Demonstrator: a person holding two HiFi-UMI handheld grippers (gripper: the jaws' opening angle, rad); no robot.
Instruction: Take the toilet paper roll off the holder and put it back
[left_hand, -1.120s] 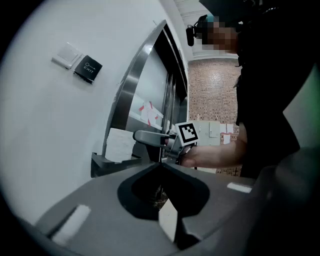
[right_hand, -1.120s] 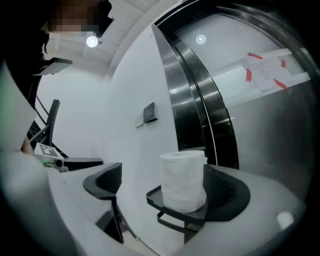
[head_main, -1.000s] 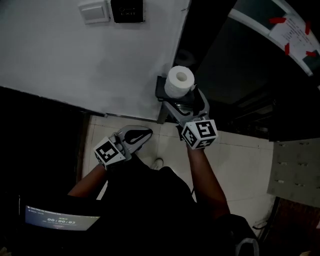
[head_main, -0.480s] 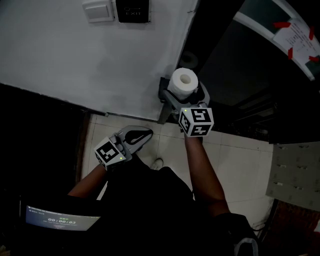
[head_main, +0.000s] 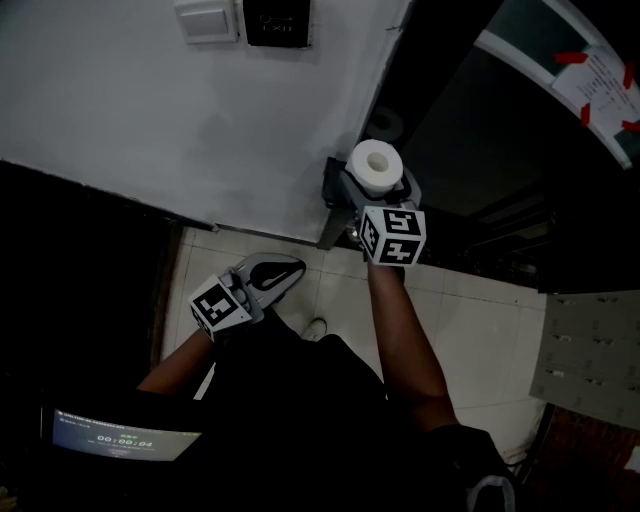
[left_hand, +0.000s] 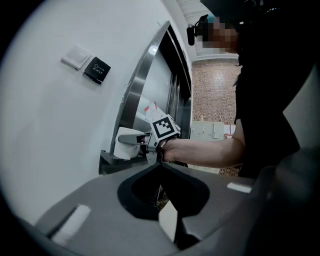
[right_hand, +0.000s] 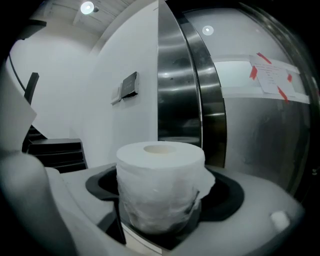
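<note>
The white toilet paper roll (head_main: 375, 168) (right_hand: 160, 187) stands upright on the dark holder (head_main: 333, 188) at the wall's corner. My right gripper (head_main: 383, 190) (right_hand: 159, 220) reaches around the roll. Its jaws are closing, and the dark pads touch the roll's lower sides, one on each side. From the left gripper view, the roll (left_hand: 124, 148) shows beside the right gripper's marker cube (left_hand: 165, 129). My left gripper (head_main: 268, 272) (left_hand: 160, 164) hangs low, away from the holder, shut with nothing in it.
A white wall with a light switch (head_main: 206, 19) and a black exit plate (head_main: 277, 18) lies to the left. A steel door frame (right_hand: 172, 85) rises right behind the roll. Tiled floor (head_main: 480, 320) lies below.
My right gripper has moved forward to the roll, and its jaws now flank it. The left gripper has stayed where it was.
</note>
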